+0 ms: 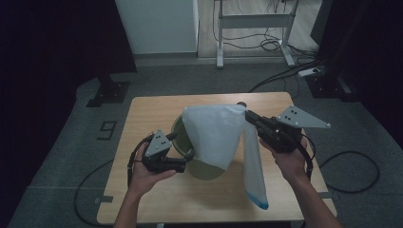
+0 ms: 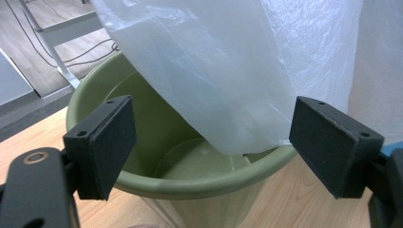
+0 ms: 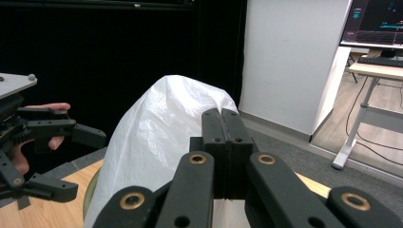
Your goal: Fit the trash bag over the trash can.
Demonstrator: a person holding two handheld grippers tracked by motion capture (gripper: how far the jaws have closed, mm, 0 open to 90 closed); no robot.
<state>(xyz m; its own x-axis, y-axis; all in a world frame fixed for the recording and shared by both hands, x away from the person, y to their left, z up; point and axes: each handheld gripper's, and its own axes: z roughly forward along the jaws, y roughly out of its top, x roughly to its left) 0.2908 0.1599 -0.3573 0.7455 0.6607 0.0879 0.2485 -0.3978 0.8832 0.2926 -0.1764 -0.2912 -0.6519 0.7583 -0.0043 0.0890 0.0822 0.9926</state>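
We see a dim, underexposed high view with black corners and a soft tabletop (image 1: 157, 199). Both gripper views are brighter; nearest parts blur slightly, and edges bend mildly.

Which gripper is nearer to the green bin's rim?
Left. The left gripper has open jaws on either side of the green bin rim's near edge. The right gripper is above the bin's far side, shut on the white bag.
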